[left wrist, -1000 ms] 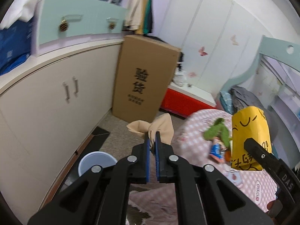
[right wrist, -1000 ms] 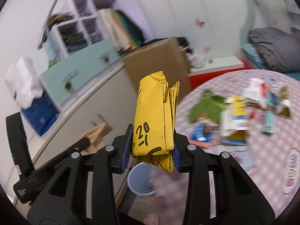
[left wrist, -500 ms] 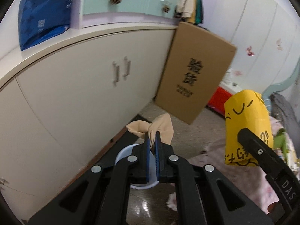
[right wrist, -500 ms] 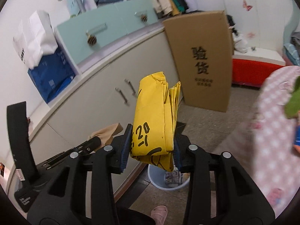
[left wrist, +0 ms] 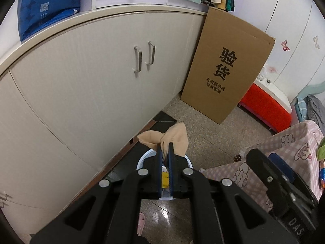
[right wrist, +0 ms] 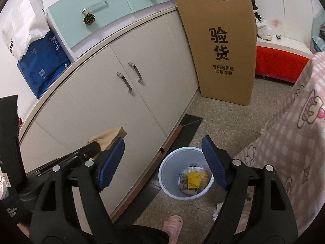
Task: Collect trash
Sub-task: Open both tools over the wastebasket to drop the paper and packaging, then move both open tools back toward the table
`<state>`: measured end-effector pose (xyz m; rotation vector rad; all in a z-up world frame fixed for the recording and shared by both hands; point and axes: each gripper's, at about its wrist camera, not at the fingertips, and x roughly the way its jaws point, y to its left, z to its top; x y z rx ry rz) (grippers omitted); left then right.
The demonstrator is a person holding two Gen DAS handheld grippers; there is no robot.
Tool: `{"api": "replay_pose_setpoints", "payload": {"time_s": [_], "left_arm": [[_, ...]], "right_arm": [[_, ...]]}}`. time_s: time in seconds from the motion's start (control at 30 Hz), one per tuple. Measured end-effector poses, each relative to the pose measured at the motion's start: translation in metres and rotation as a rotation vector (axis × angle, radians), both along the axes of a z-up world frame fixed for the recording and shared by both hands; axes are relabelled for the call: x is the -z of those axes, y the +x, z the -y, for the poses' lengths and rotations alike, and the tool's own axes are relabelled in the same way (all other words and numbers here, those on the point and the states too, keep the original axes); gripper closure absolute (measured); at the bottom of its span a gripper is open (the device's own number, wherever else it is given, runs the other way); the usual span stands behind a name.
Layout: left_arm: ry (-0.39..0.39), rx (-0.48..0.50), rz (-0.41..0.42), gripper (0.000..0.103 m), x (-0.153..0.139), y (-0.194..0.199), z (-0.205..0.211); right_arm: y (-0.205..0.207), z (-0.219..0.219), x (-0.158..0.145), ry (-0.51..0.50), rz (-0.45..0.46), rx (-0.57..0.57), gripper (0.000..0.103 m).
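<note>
A pale blue trash bin (right wrist: pixel 169 170) stands on the floor by the cabinet. A yellow packet (right wrist: pixel 193 180) lies inside it on other wrappers. My right gripper (right wrist: pixel 162 142) hangs above the bin, its jaws opening wide with nothing between them. My left gripper (left wrist: pixel 165 154) is shut on a crumpled tan piece of fabric (left wrist: pixel 172 137), held over the bin's rim (left wrist: pixel 142 160). The right wrist view shows that tan piece (right wrist: pixel 109 136) at the left gripper's tip, left of the bin. A yellow bit (left wrist: pixel 165 180) shows between the left fingers, down in the bin.
A white cabinet (right wrist: pixel 121 111) runs along the left. A tall cardboard box (right wrist: pixel 221 46) leans against it behind the bin. A pink checked tablecloth (right wrist: pixel 294 142) hangs at the right. A person's foot in a pink slipper (right wrist: pixel 173 223) stands in front of the bin. A red box (left wrist: pixel 266 107) sits beyond.
Both grippers swung from the table to above the bin and sank. The right gripper opened and the yellow packet dropped into the bin. The left stays shut on the tan piece.
</note>
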<state>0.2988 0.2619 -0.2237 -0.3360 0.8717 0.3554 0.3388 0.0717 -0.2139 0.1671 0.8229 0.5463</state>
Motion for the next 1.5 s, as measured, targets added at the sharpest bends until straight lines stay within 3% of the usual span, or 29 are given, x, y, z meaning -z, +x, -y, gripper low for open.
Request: {"api": "replay_pose_setpoints", "payload": {"time_s": [0.5,0.9,0.97,1.03,1.07,1.23,1.5], "left_arm": [[0.009,0.026,0.018,0.098,-0.013,0.007,0.022],[-0.012,0.049,-0.011,0.096,0.003,0.035,0.029],[-0.029,0.041,-0.031,0.087,0.011,0.041,0.028],[-0.04,0.021,-0.061,0.036,0.019,0.046,0.026],[-0.037,0.008,-0.062,0.032,0.021,0.046,0.025],[-0.042,0.0,-0.072,0.032,0.025,0.042,0.021],[-0.034,0.009,-0.013,0.031,-0.006,0.02,0.032]], "right_arm": [[-0.004,0.026,-0.016,0.015,0.05,0.063,0.022],[0.005,0.043,-0.015,0.032,0.088,0.123,0.022],[0.008,0.045,-0.012,0.034,0.078,0.13,0.022],[0.009,0.046,-0.01,0.032,0.071,0.133,0.022],[0.01,0.047,-0.009,0.029,0.068,0.134,0.022],[0.009,0.05,-0.006,0.029,0.053,0.141,0.022],[-0.007,0.06,-0.022,0.042,0.064,0.151,0.022]]}}
